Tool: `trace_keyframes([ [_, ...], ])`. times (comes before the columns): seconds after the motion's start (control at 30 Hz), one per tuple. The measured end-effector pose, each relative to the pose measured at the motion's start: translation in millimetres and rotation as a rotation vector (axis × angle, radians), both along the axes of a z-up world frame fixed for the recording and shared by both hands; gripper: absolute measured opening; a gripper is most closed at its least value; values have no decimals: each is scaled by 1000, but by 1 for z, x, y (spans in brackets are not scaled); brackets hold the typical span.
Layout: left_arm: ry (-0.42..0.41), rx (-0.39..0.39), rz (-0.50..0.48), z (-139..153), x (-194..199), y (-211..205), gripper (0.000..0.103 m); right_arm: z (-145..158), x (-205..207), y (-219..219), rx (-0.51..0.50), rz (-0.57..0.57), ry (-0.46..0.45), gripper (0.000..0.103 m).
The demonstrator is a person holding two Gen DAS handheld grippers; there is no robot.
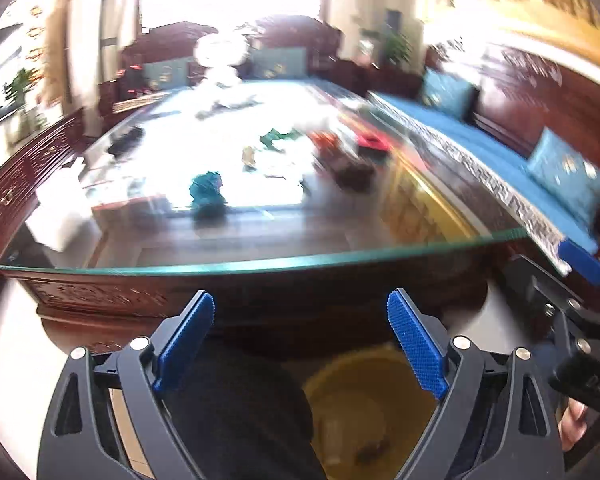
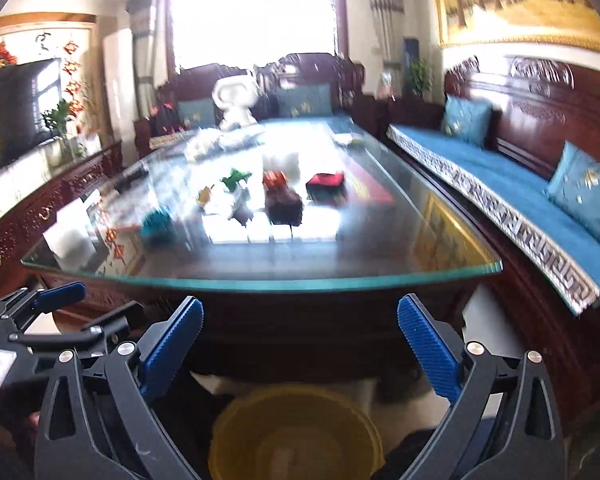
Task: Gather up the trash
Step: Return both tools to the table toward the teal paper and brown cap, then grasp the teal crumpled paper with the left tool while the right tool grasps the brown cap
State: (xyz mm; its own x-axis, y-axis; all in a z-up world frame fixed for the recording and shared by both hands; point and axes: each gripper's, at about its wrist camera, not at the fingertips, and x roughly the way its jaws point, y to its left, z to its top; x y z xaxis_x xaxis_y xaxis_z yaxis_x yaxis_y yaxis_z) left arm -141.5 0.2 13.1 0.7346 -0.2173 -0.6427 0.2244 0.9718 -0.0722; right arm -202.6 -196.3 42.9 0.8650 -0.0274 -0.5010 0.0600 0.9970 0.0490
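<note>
- Glass-topped wooden table [image 2: 380,248] fills a living room, a blue-cushioned bench [image 2: 500,184] at 3 o'clock.
- Left gripper [image 1: 300,320] and right gripper [image 2: 300,324] hang before the table's near edge, both spread wide and empty.
- Yellow bin [image 2: 296,436] sits at 6 o'clock, below the fingers.
- Blurred scraps lie far at 12 o'clock: teal wad [image 2: 156,220], green piece [image 2: 236,178], dark lump [image 2: 284,204], red pouch [image 2: 326,182].

Left gripper [image 1: 300,320] and right gripper [image 2: 300,326]: jaws wide apart, empty.
</note>
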Motion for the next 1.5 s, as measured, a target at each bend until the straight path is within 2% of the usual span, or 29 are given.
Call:
trace_keyframes([
  [0.13,-38,-32,61,19,18,19,88,22,14,8,6,26,-91,95],
  [0.27,-88,-26,91,34,36,25,88,36,30,16,-18,54,-169,95],
  [0.37,-108,-21,106,40,54,25,89,40,46,17,12,154,-216,95],
  [0.53,-97,4,150,34,91,29,89,30,89,8,152,165,-149,95],
  [0.6,-80,6,157,28,107,31,89,23,108,7,173,142,-115,95],
  [0.73,-56,13,163,13,136,37,89,5,136,16,113,115,-60,95],
  [0.9,-10,2,187,-6,170,47,89,-10,162,31,43,139,-8,95],
  [1.27,41,86,169,-41,226,33,88,-36,197,27,94,134,60,95],
  [1.3,44,88,173,-44,229,33,87,-37,199,27,87,130,63,95],
  [1.4,74,75,174,-51,237,34,70,-38,202,24,76,121,66,95],
  [1.47,119,43,173,-57,243,38,50,-39,203,21,78,114,72,95],
  [1.5,128,31,169,-58,244,38,50,-39,204,19,79,112,74,95],
])
